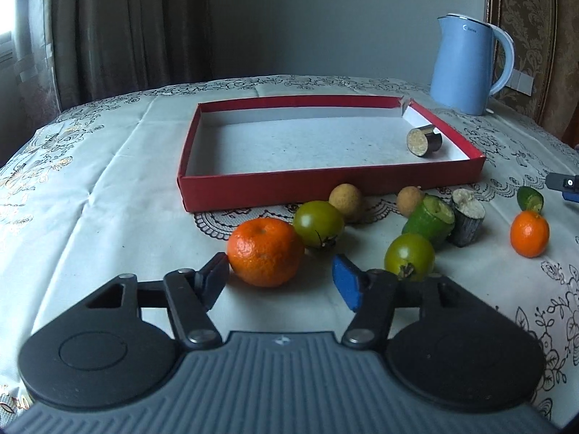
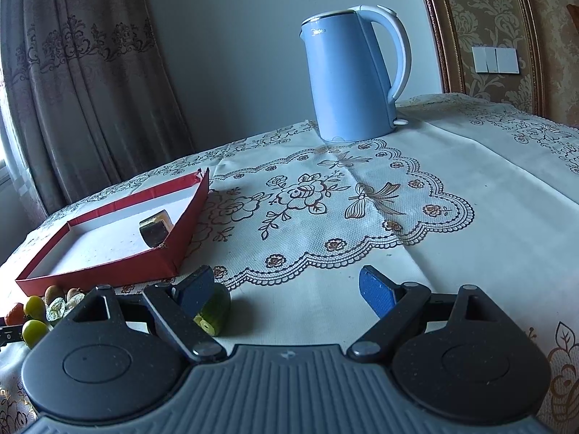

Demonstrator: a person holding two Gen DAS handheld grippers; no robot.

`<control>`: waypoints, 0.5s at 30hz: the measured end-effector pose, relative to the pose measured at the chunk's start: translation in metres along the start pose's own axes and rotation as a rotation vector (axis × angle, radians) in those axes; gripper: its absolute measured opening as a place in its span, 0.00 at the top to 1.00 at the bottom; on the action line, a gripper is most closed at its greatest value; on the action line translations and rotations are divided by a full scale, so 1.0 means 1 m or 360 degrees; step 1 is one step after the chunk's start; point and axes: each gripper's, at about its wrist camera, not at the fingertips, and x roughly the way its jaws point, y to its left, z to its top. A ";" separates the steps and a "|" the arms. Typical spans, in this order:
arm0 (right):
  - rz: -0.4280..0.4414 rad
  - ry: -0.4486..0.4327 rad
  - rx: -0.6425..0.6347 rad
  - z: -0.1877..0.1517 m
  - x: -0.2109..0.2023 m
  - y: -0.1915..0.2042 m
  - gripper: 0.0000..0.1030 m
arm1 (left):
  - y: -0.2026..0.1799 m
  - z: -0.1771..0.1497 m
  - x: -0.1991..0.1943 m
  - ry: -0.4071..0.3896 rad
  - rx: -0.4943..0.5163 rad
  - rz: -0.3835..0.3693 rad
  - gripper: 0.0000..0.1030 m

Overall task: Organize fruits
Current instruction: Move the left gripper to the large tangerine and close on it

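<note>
Left wrist view: your left gripper sits low over the tablecloth, jaws partly open, nothing held. The big tangerine lies just ahead between the fingers, near the left pad; whether that pad touches it I can't tell. A green fruit presses against the tangerine's far side, a second green fruit sits just past the right pad. Risk: if you close off-centre, the tangerine rolls into the green one and scatters the cluster, or the right finger clips the second green fruit. The red tray is just behind the fruit, holding only a dark cut piece in its right corner. A small tangerine sits well off to the right. Right wrist view: your right gripper has its jaws wide open and empty over the cloth. A green cut piece lies under the left finger, partly hidden; any drop or sweep left would knock it. The kettle stands well beyond, no conflict. The tray is far left in this view.
</note>
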 end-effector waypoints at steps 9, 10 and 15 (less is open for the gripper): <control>0.0005 0.0006 -0.0001 0.000 0.001 0.000 0.15 | 0.004 0.000 -0.005 -0.0020 -0.0065 0.0049 0.61; 0.0005 0.0006 -0.0001 0.000 0.001 0.000 0.15 | 0.003 -0.001 -0.008 -0.0027 -0.0070 0.0053 0.61; 0.0005 0.0005 -0.0001 -0.001 0.001 0.000 0.15 | -0.007 0.005 -0.030 -0.0123 -0.0079 0.0095 0.61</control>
